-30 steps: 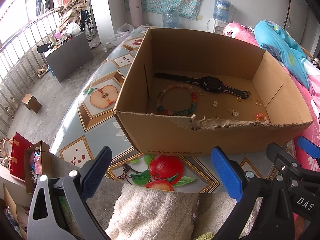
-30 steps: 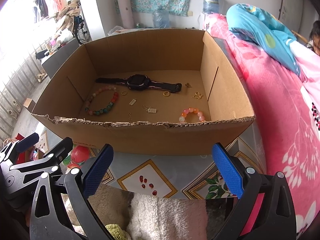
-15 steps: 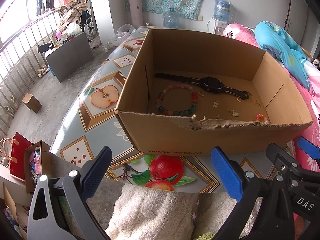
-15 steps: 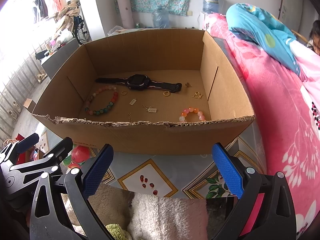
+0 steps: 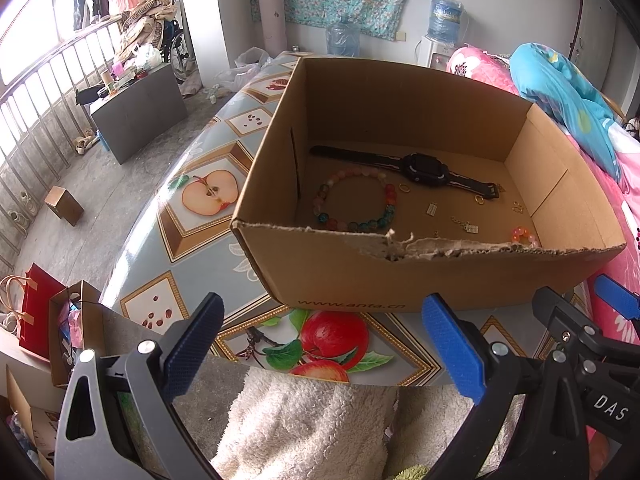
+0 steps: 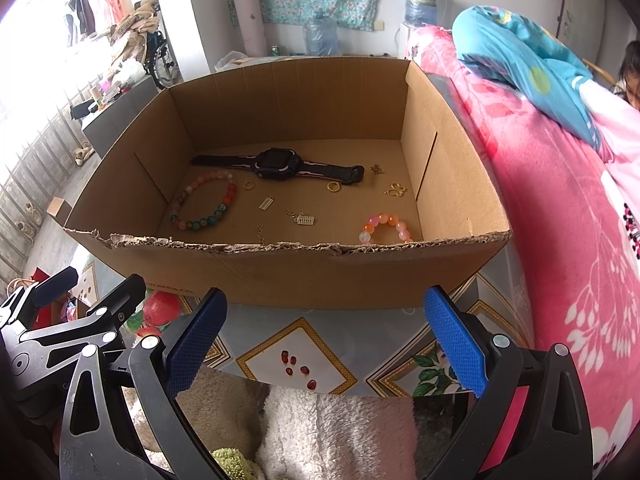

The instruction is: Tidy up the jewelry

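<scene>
Now hovering low over the table (image 6: 496, 296), left tongs (image 5: 328, 346) and right tongs (image 6: 334, 342) both wide, empty, facing the cardboard box (image 6: 304, 272) of jewelry.

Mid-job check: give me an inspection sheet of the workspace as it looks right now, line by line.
Surface: table with a fruit-print cloth; cardboard box on it, near rim torn.
Job's things: all loose on the box floor: black watch, long bead bracelet, small pink-orange bracelet, gold ring, small gold charms.
Clutter: fluffy towel at the near table edge.
Grippers: left claw and right claw both open, empty, outside the box.
Cables: nothing seen.
Surroundings: pink bedding on the right; water bottles by the far wall; railing on the left.
</scene>
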Motion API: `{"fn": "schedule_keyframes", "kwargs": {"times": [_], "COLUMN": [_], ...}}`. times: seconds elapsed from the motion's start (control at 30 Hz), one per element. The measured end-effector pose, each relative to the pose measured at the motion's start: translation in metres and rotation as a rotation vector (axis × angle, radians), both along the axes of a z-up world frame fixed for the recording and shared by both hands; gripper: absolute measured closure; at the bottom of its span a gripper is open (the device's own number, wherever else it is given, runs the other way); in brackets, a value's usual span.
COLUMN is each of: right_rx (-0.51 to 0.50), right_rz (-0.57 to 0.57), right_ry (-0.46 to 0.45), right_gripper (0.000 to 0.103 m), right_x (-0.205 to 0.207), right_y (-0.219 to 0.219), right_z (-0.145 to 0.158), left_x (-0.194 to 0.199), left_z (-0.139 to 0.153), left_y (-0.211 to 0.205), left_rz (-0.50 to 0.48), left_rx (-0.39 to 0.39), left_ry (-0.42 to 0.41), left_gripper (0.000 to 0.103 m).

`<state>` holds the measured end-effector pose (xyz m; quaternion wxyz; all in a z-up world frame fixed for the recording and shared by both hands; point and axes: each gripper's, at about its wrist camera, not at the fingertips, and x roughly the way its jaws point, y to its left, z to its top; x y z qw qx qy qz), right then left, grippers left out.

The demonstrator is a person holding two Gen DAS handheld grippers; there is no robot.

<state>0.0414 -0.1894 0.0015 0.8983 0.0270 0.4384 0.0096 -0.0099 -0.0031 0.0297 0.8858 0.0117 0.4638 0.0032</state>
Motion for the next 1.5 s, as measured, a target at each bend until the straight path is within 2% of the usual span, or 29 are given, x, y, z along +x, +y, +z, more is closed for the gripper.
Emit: {"fn": "schedule_keyframes", "kwargs": {"times": [1.5], "right_rx": [0.011], "right_rz": [-0.006], "right_ry": [0.009], "right_gripper": [0.008], "right_x": [0.0009], "right_y": [0.0018], "right_z": [-0.0012], "left_x": [0.0004], "left_z": [0.0001], "left_y": [-0.0001], "left_rz": [0.004], "left_rx": [-0.001], "left_ry": [0.004], "left_gripper": [0.006]}}
